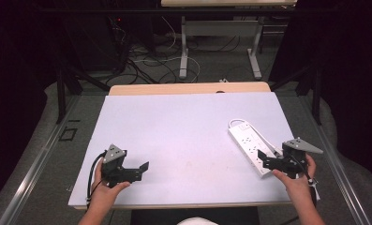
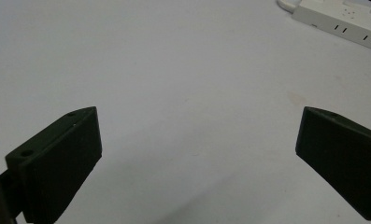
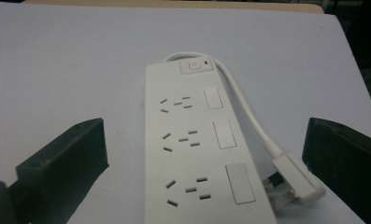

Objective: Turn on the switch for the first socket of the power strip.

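Power strip [image 1: 250, 145] lies flat on the table [image 1: 183, 136], toward its right side, long axis running diagonally away from me. White plastic body, three socket groups, three rocker switches, a master switch with a red lamp at the far end. Its short cord [image 3: 243, 100] loops from the far end back along the right flank and ends in the plug [image 3: 293, 179], which rests on the table just beside the near end, prongs pointing at the strip.

My right gripper [image 1: 273, 161] hovers over the near end of the strip, jaws spread wide, holding nothing; the strip body sits between them in the right gripper view. My left gripper [image 1: 136, 172] is well apart, over bare table at the left, jaws likewise wide and empty.

Handling judgement: rigid shell, light to moderate weight, smooth and probably a bit slippery. Not fragile, but the rockers could toggle if pinched. Best hold looks like across the narrow width near the end, pads on the plain side walls. The cord is stiff-ish and springy; the plug will drag and swing if the strip is lifted. The plug body is a good separate hold for the left.
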